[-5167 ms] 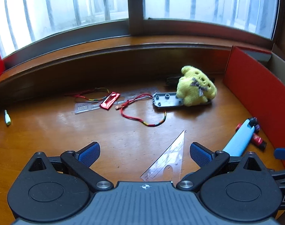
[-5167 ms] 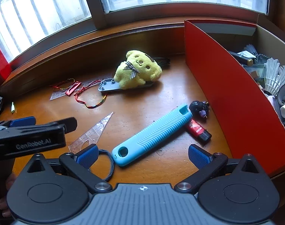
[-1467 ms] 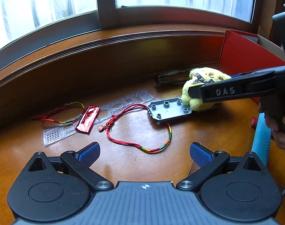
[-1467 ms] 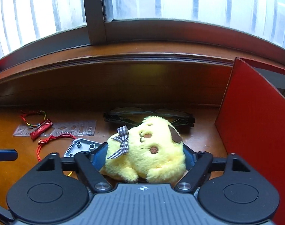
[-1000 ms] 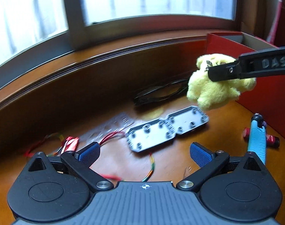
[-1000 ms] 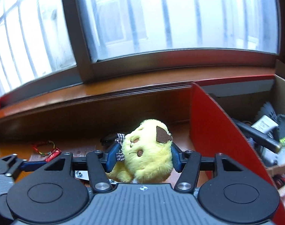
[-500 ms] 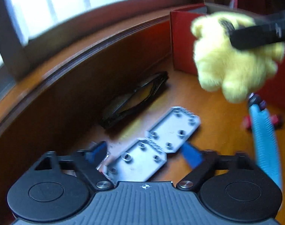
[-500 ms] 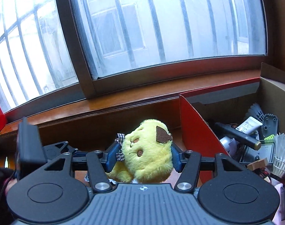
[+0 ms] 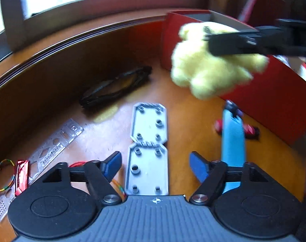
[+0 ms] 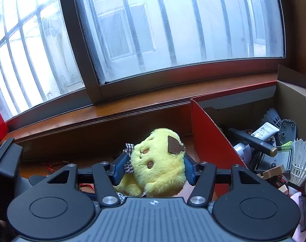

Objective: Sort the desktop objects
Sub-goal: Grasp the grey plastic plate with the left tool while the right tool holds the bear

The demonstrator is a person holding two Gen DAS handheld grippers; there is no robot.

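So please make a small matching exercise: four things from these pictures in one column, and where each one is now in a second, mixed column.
Things:
1. yellow plush toy
2. grey plate
3. glasses
4. shuttlecock

Places:
A. in the cardboard box
B. on the desk, between the open left gripper fingers
C. held in the right gripper
D. by the back wall

Pairs: 1-C, 2-B, 3-D, 4-A

Probably a home: wooden desk (image 9: 189, 109) beneath barred window (image 10: 153, 30).

Barred window (image 10: 173, 30) above wooden sill (image 10: 132, 104), daylight outside
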